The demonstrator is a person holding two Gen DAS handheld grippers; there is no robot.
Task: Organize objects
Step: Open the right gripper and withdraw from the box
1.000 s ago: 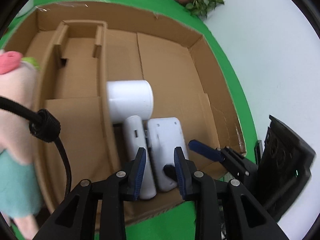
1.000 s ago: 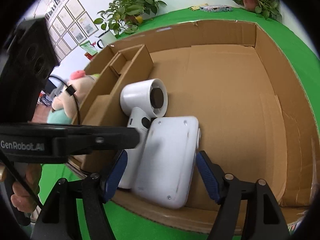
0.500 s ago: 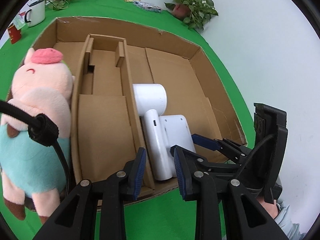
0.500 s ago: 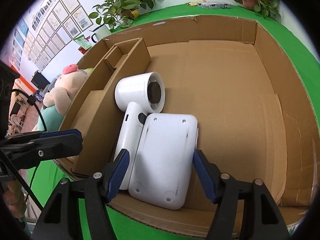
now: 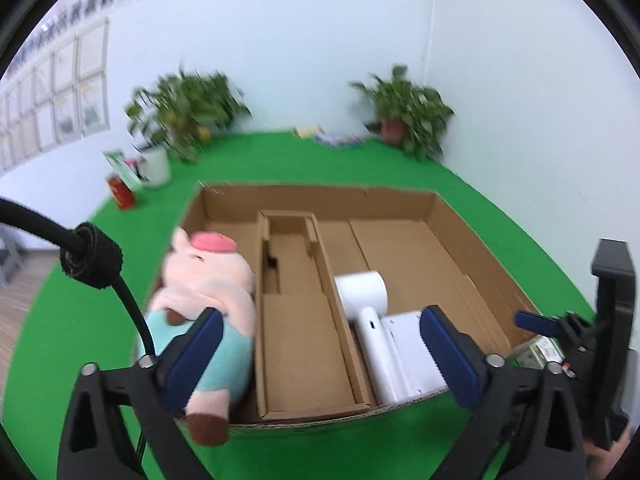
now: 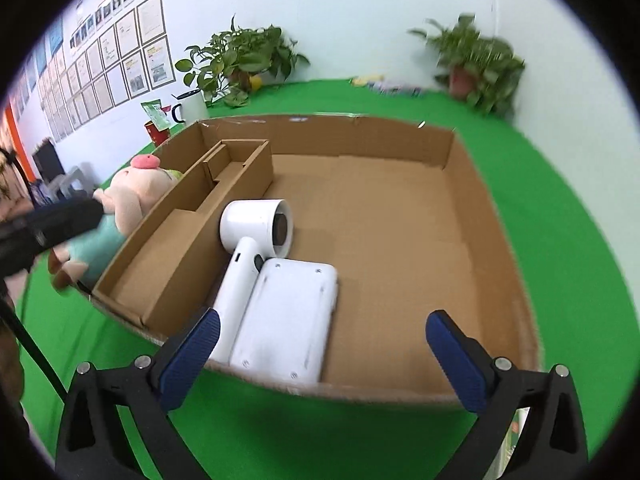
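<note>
Holding both claws above the near edge of the cardboard box (image 6: 460, 152), you are keeping them clear of everything. Your right gripper (image 6: 320, 354) is opening its jaws wide, and nothing is sitting between them; the white flat device (image 6: 288, 320) is lying just beyond its left finger, inside the box by the near wall. The white hair dryer (image 6: 252, 248) is lying right beside that device, touching the cardboard divider (image 6: 180, 256). Your left gripper (image 5: 316, 356) is also spreading its jaws, with nothing pinched. Past them the narrow compartment is showing, the plush pig (image 5: 208, 304) is lying behind its left finger in the leftmost section, and the dryer and device are lying behind its right finger.
</note>
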